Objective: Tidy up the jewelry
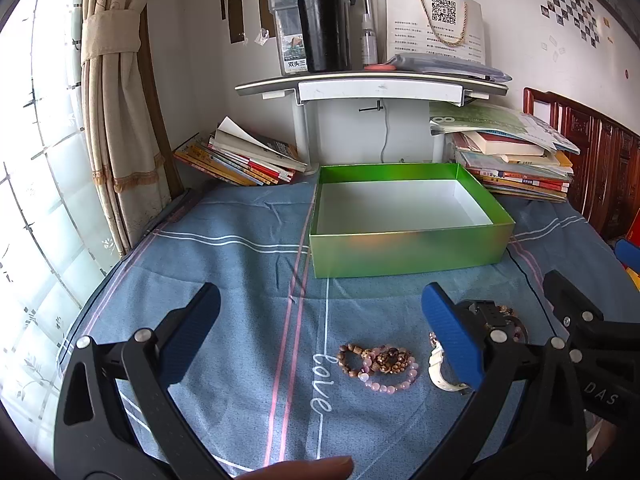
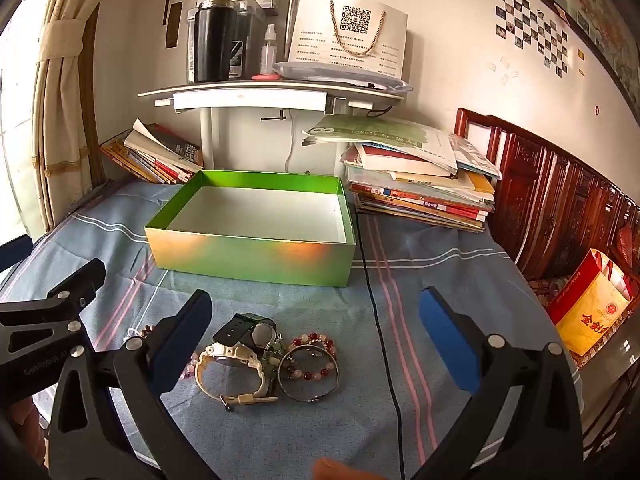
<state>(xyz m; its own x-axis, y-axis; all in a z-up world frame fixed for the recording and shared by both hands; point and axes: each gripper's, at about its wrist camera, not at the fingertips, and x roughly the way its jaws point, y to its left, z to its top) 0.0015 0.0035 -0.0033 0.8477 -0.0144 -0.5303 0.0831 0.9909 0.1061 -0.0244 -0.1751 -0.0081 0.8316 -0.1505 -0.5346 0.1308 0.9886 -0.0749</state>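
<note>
- Left tool (image 1: 320,332): jaws wide, holding nothing, above the blue cloth (image 1: 240,280).
- Right tool (image 2: 316,336): jaws wide, empty, over the watches (image 2: 232,364) and bangle (image 2: 308,376).
- Bead bracelets (image 1: 380,364) lie on the worktop, near the green box (image 1: 400,248).
- Book stacks (image 2: 420,184) flank the box.

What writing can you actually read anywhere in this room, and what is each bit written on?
"love": white script on the blue cloth.
"DAS": on the right gripper, seen from the left wrist.
"GenRobot.AI": on the left gripper, seen from the right wrist.
"双头三": label of the clear box.
"金剑": red and yellow bag.
White poster: QR code; its text is too small.
Book spines: unreadable.
</note>
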